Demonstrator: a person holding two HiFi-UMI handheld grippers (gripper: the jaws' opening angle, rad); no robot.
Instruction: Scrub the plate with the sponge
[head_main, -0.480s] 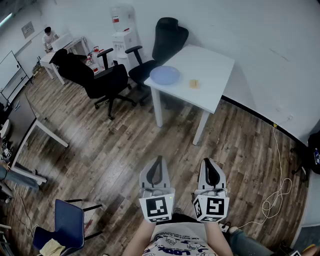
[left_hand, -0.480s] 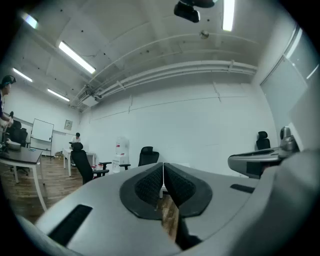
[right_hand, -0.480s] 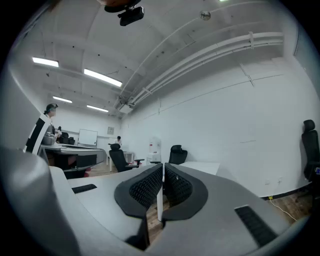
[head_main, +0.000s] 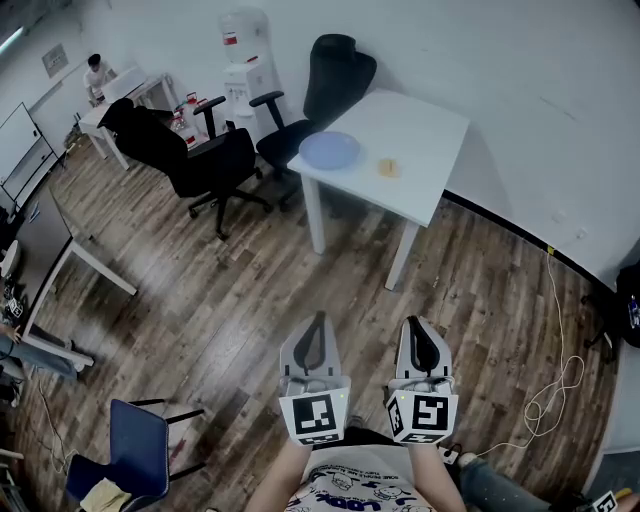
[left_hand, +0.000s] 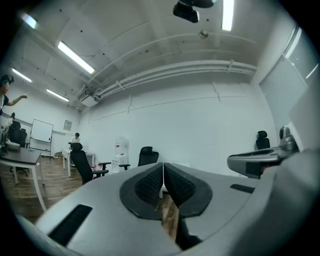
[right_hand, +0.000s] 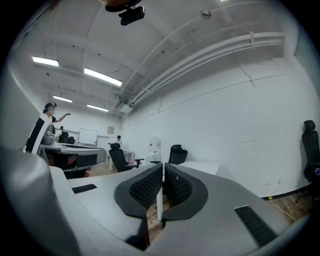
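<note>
Scrubbing was not yet begun: left claw (head_main: 317, 328) and right claw (head_main: 419, 328) were closed and empty, well apart from plate (head_main: 330, 150) and sponge (head_main: 388, 167) on the counter (head_main: 425, 120).

pale blue plate (head_main: 330, 150), yellow sponge (head_main: 388, 167)

A: Tally on the white square table (head_main: 420, 130)?
B: One round pale-blue plate (head_main: 330, 150), one small yellow sponge (head_main: 388, 167).
A: Seating?
B: Three black swivel office chairs (head_main: 338, 75) (head_main: 285, 135) (head_main: 205, 160) (those nearest the table), one blue chair (head_main: 135, 440). One white water dispenser (head_main: 245, 60).
</note>
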